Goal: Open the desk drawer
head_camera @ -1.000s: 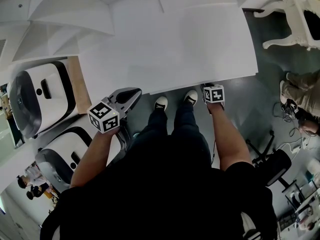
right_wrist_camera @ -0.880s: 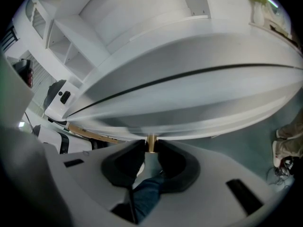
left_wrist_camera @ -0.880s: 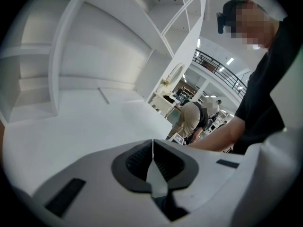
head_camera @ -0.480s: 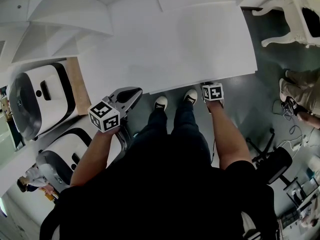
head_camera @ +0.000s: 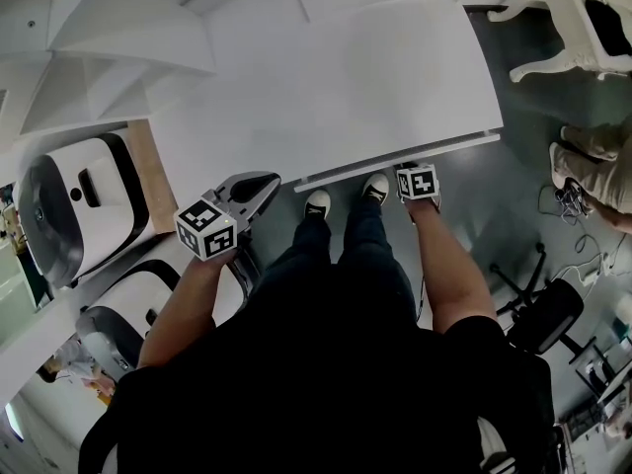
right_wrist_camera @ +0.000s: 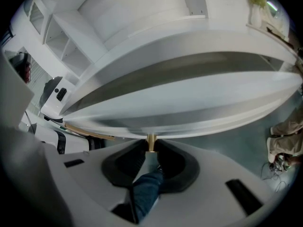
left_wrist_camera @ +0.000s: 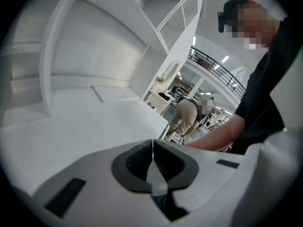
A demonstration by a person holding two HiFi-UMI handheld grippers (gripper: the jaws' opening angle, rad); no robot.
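The white desk point(head_camera: 346, 87) fills the middle of the head view. Along its front edge the drawer front point(head_camera: 395, 161) shows as a narrow strip, pulled slightly out from under the top. My right gripper point(head_camera: 412, 171) is at that edge, its marker cube just in front of the strip. In the right gripper view the drawer front point(right_wrist_camera: 189, 103) spans the frame, and my right gripper point(right_wrist_camera: 151, 148) is shut on its small brass knob point(right_wrist_camera: 151, 140). My left gripper point(head_camera: 263, 183) hangs off the desk's left front corner, shut with nothing in it point(left_wrist_camera: 152, 150).
Two white machines point(head_camera: 69, 200) point(head_camera: 138, 309) stand on the floor at the left. White shelving point(head_camera: 99, 38) rises behind the desk. A white ornate chair point(head_camera: 568, 28) stands at the far right; below it are a crouching person point(head_camera: 597, 166) and a dark office chair point(head_camera: 538, 314).
The drawer front has come a little out from under the desktop and now shows as a separate strip. My right gripper stays on the knob. My left gripper has not moved.
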